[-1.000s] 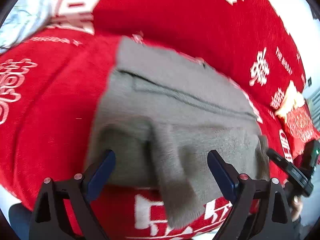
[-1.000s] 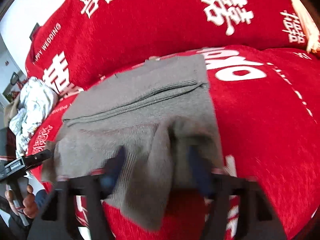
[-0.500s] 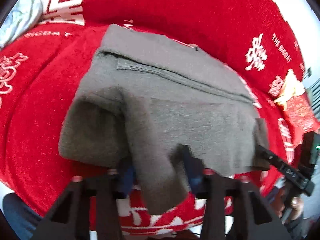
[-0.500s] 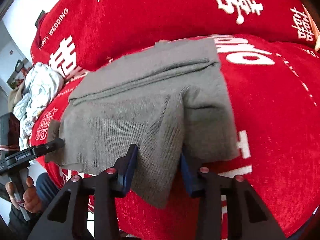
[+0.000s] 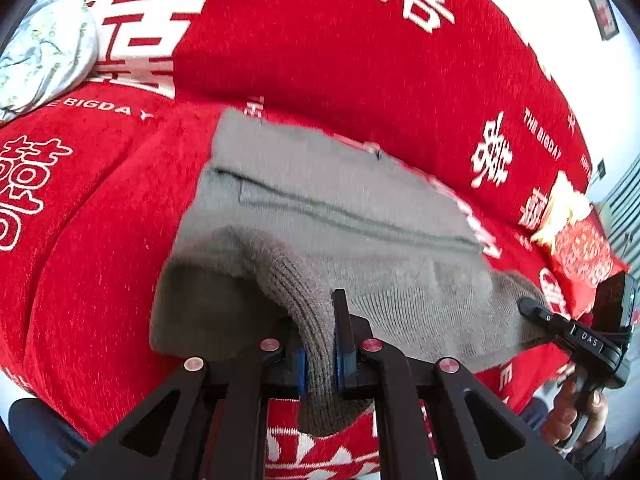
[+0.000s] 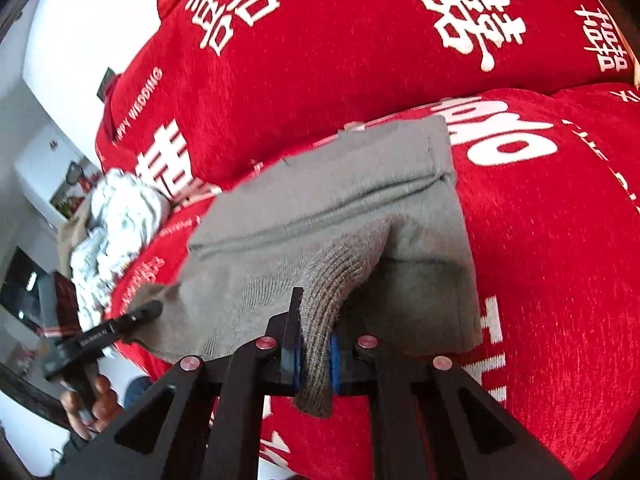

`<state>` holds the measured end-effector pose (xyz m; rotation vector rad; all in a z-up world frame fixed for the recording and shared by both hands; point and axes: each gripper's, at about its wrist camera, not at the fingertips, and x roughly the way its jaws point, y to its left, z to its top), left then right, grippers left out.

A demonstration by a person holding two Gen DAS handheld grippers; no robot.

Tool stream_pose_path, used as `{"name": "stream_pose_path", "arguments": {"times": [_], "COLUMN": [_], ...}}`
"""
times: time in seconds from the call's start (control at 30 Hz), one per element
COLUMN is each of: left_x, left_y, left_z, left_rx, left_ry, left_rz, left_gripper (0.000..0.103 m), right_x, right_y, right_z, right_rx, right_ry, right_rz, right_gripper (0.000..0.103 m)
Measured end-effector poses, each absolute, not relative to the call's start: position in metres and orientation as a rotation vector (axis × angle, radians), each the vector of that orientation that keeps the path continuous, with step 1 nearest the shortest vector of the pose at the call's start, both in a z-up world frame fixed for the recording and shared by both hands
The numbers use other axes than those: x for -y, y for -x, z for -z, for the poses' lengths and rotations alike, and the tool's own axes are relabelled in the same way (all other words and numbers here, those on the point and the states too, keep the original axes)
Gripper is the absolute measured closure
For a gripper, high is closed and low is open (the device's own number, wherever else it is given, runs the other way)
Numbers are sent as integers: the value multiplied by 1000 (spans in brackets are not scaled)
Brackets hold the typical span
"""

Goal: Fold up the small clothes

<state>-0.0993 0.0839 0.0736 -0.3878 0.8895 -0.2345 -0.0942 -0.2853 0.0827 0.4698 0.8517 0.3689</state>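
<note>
Jaws on my left gripper point(image 5: 320, 354) and right gripper point(image 6: 314, 354) were spread a second ago; now both pinch the grey knitted garment point(image 5: 340, 216) on the red printed sofa cover point(image 5: 100, 208), so folding's next, I reckon.

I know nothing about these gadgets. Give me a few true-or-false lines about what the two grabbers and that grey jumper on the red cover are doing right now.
1. The left gripper has its jaws shut on the grey knitted sweater. True.
2. The right gripper hangs open above the sweater. False: its jaws are shut on a ribbed fold of it.
3. The sweater lies on a red plush cover with white lettering. True.
4. A crumpled pale floral cloth lies on top of the sweater. False: it sits apart, off to the side on the cover.
5. The sweater is bright blue. False: it is grey.
</note>
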Motion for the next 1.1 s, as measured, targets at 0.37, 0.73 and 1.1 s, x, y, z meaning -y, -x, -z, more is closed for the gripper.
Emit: {"name": "stream_pose_path", "arguments": {"times": [0.37, 0.73, 1.1], "left_x": [-98, -83, -81], "left_y": [72, 32, -3], "left_z": [-88, -86, -97], "left_rx": [-842, -877, -906], "left_ry": [419, 330, 351], "left_rz": [165, 93, 100], "left_gripper": [92, 92, 92], "right_x": [286, 286, 295], "right_y": [67, 27, -7], "right_z": [-108, -99, -102], "right_rx": [-787, -839, -856], "right_ry": [-487, -426, -482], "right_rz": [-320, -211, -180], "right_gripper": [92, 92, 92]}}
